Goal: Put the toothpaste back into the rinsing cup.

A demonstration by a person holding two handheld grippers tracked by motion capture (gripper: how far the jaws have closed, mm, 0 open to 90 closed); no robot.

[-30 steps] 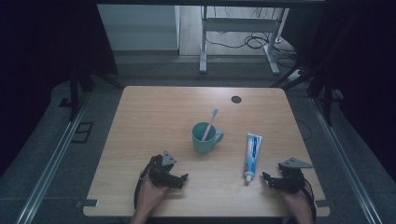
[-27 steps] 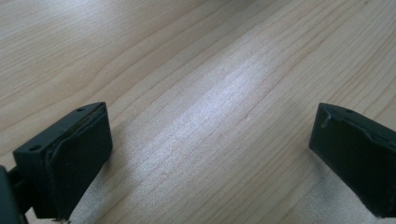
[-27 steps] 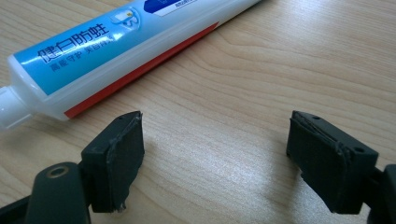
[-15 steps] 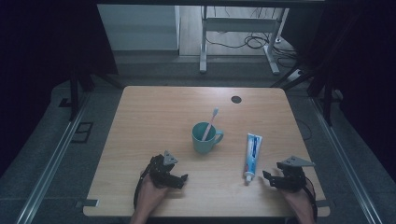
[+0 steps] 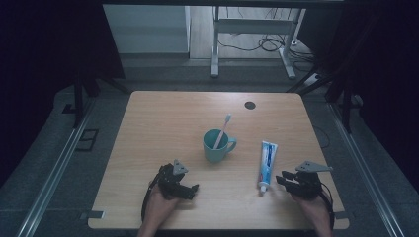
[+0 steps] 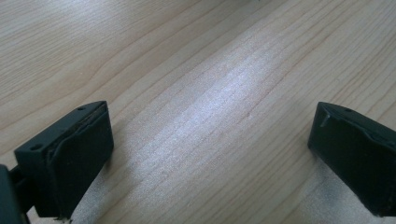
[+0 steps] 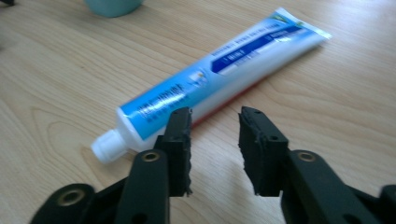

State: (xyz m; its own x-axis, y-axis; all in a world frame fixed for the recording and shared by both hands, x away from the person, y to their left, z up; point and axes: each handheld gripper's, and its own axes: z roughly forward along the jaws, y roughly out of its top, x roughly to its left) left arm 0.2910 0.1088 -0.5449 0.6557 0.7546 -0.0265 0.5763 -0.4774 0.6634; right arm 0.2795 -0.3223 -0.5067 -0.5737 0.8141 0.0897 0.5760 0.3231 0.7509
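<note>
A white and blue toothpaste tube (image 5: pixel 267 163) (image 7: pixel 210 88) lies flat on the wooden table (image 5: pixel 163 123), its cap toward the front edge. To its left stands a teal mug (image 5: pixel 216 146) (image 7: pixel 112 5) with a toothbrush (image 5: pixel 222 129) leaning in it. My right gripper (image 5: pixel 280 178) (image 7: pixel 215 135) hovers just right of the tube's cap end. Its jaws have just been closing and stand a narrow gap apart with nothing between them. My left gripper (image 5: pixel 191 190) (image 6: pixel 210 154) rests near the front left, jaws wide over bare wood.
A small dark round hole (image 5: pixel 250 105) sits near the table's far right edge. Beyond the table stand a metal desk frame (image 5: pixel 215 49) and floor cables (image 5: pixel 269 44). Rails run along the floor on both sides.
My right gripper has lifted slightly near the tube's cap end. The left gripper, mug and tube have stayed where they were.
</note>
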